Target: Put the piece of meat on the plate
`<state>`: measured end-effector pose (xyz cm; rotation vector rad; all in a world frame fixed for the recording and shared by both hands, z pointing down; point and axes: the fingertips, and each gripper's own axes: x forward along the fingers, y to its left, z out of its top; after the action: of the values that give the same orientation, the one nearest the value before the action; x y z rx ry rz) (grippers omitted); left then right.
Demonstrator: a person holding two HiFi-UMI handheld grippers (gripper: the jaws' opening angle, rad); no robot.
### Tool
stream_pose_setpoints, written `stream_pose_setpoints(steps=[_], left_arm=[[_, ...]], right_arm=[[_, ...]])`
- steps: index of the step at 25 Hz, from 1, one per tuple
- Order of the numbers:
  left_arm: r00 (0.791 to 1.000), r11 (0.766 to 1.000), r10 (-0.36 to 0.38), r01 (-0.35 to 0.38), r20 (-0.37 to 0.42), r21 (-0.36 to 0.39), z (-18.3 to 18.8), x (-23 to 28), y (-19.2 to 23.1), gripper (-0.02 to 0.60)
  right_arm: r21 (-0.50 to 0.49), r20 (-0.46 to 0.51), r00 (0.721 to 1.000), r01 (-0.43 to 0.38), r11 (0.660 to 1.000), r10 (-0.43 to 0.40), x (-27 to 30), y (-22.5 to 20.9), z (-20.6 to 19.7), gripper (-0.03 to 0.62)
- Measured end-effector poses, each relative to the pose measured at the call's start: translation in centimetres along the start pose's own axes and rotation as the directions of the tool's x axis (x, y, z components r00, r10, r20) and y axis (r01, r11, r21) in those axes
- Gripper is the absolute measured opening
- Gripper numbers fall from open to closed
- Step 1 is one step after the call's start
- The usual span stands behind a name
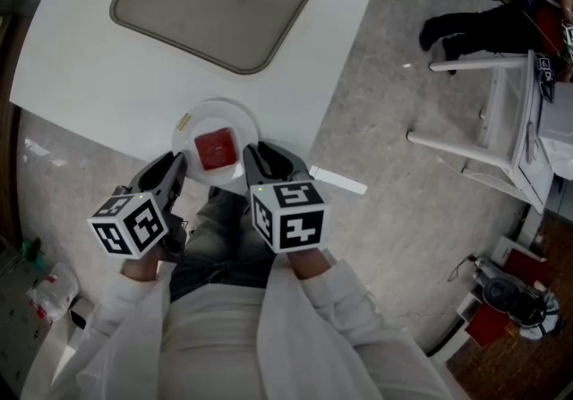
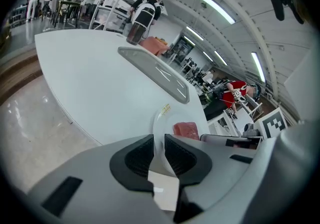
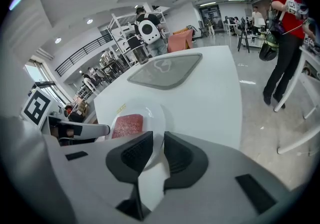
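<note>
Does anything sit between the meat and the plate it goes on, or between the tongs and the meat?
Nothing visible. The meat already lies on the plate, and the left tongs and right tongs grip the plate's rim either side of it.

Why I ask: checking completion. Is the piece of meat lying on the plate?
Yes: the red piece of meat lies flat on the white plate.

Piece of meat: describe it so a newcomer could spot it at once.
Start at the white table, then go to its near edge, where a round white plate sits. The piece of meat is the flat red square in its middle, the only red thing on the table; the tray beyond is grey.
</note>
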<state>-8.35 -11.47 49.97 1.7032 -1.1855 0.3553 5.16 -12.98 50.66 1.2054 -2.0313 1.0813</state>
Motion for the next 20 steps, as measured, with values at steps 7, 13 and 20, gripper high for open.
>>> stream_pose_setpoints(steps=[7,13,20], left_arm=[[1.000,1.000,0.005,-0.005,0.006,0.012,-0.3,-0.3,-1.0,0.071],[1.000,1.000,0.015,-0.015,0.021,0.012,-0.4,-0.6,-2.1,0.071],[1.000,1.000,0.009,-0.009,0.029,0.021,0.0,-0.5,-2.9,0.071]], right_arm=[[0.006,0.011,1.000,-0.008,1.000,0.008,-1.1,-0.3,0.0,0.074],[0.006,0.031,0.999,-0.020,1.000,0.020,-2.2,-0.6,0.4,0.071],[0.026,0.050,0.998,-0.029,0.999,0.028,-2.9,-1.1,0.6,0.071]])
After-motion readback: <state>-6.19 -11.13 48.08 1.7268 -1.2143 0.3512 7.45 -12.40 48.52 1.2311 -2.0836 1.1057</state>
